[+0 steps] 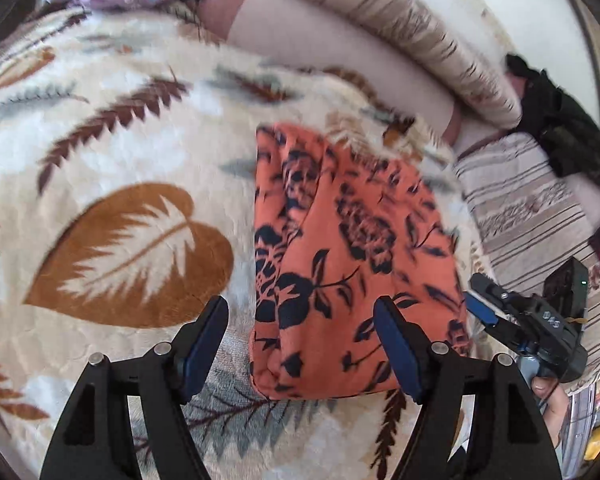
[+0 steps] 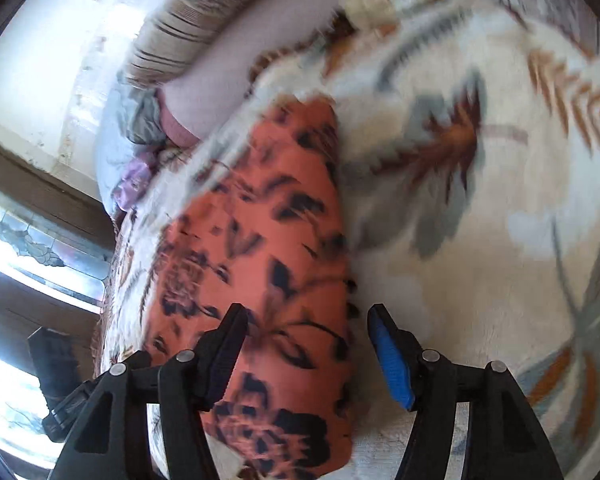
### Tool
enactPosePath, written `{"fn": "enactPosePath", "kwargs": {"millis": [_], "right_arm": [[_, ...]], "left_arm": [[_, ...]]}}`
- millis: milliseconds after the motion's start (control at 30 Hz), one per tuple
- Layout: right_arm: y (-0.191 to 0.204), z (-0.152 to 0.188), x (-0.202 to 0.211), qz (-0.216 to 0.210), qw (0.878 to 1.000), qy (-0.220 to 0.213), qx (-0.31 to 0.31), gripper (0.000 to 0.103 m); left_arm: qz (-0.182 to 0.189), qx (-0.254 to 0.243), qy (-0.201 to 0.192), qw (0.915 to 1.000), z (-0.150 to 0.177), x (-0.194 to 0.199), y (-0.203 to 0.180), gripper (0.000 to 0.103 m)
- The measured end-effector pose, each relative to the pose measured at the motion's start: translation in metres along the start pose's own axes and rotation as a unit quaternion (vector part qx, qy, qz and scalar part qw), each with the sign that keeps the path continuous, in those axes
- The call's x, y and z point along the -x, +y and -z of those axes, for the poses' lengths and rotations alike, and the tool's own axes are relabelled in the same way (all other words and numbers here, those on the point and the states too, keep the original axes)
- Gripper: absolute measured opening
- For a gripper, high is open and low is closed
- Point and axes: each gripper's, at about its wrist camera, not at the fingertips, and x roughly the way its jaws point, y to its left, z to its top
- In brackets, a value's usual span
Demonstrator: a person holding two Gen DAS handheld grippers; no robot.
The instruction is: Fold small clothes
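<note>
A leaf-patterned fleece blanket (image 1: 120,168) covers the bed. On it lies the folded orange floral garment (image 1: 340,260), light, soft and limp; best pinched at corners or a folded edge. The left tool (image 1: 300,344) and right tool (image 2: 304,356) gape, holding nothing.

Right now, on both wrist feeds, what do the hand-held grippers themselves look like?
The left hand-held gripper has black angular fingers with triangular cut-outs, round silver pivot pins and dark blue ribbed pads. The right hand-held gripper is built the same, one pad a brighter blue. Its black body carries a boxy module with a small green light.
</note>
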Motion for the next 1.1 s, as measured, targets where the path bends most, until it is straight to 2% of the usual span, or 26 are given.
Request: {"fn": "enactPosePath", "kwargs": {"millis": [67, 133, 167, 200, 233, 267, 333, 367, 433, 500, 567, 667, 833, 933, 1100], "right_arm": [[0.029, -0.001, 0.012, -0.029, 0.999, -0.024, 0.033, 0.067], [0.051, 0.006, 0.013, -0.058, 0.996, -0.027, 0.064, 0.074], [0.056, 0.013, 0.004, -0.061, 0.995, -0.011, 0.077, 0.08], [0.055, 0.019, -0.01, -0.041, 0.995, 0.018, 0.085, 0.08], [0.049, 0.026, -0.03, -0.008, 0.995, 0.055, 0.077, 0.08], [0.034, 0.034, -0.041, 0.006, 0.996, 0.078, 0.048, 0.077], [0.033, 0.041, -0.024, -0.01, 0.998, 0.044, 0.034, 0.077], [0.039, 0.044, -0.014, 0.007, 0.998, 0.033, 0.045, 0.078], [0.053, 0.055, -0.004, 0.055, 0.995, 0.023, 0.076, 0.081], [0.067, 0.075, 0.003, 0.095, 0.989, 0.019, 0.115, 0.092], [0.069, 0.102, 0.016, 0.117, 0.982, 0.027, 0.149, 0.096], [0.071, 0.138, 0.023, 0.132, 0.974, 0.05, 0.177, 0.099], [0.074, 0.176, 0.028, 0.127, 0.975, 0.067, 0.171, 0.102], [0.078, 0.182, 0.039, 0.133, 0.974, 0.058, 0.173, 0.102], [0.09, 0.169, 0.069, 0.159, 0.969, 0.012, 0.187, 0.102]], "left_arm": [[-0.009, -0.019, -0.006, 0.9998, 0.01, -0.001, -0.002, 0.077], [-0.039, -0.037, 0.035, 0.9979, 0.02, -0.022, 0.002, 0.077], [-0.057, -0.036, 0.057, 0.9961, 0.025, -0.031, 0.004, 0.077], [-0.06, -0.027, 0.068, 0.9956, 0.029, -0.035, 0.007, 0.077], [-0.057, -0.018, 0.063, 0.9962, 0.032, -0.03, 0.008, 0.077], [-0.06, -0.018, 0.055, 0.9965, 0.032, -0.022, 0.005, 0.077], [-0.069, -0.043, 0.022, 0.9964, 0.03, 0.003, -0.005, 0.077], [-0.081, -0.059, 0.0, 0.9949, 0.029, 0.016, -0.01, 0.077], [-0.128, -0.082, -0.044, 0.9873, 0.032, 0.038, -0.022, 0.088], [-0.168, -0.091, -0.09, 0.9774, 0.036, 0.059, -0.031, 0.091], [-0.183, -0.1, -0.122, 0.9705, 0.046, 0.077, -0.039, 0.092], [-0.194, -0.127, -0.137, 0.9631, 0.066, 0.091, -0.042, 0.094], [-0.209, -0.167, -0.132, 0.9545, 0.087, 0.105, -0.056, 0.095], [-0.202, -0.172, -0.135, 0.9546, 0.094, 0.113, -0.064, 0.095], [-0.2, -0.172, -0.144, 0.9538, 0.095, 0.123, -0.076, 0.095]]}}
